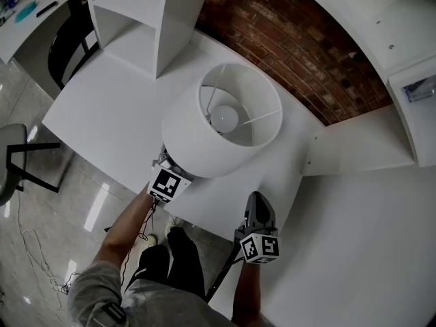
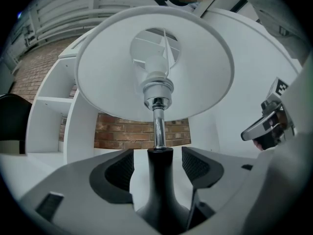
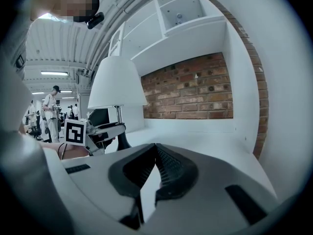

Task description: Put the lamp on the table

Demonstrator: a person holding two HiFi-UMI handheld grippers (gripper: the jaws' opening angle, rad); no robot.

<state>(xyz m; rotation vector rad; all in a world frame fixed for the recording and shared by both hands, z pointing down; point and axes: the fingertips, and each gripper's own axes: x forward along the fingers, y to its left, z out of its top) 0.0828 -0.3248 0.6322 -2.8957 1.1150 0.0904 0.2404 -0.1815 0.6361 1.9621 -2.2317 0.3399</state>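
Lamp [image 1: 225, 121] upright on the white table [image 1: 102, 107].
My left gripper [image 2: 157, 168] gapes around its dark neck without touching; my right gripper [image 3: 155, 151], at the lamp's five o'clock, is closed and empty.

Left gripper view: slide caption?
Left tongs open either side of the lamp, at its black neck, brick wall behind.
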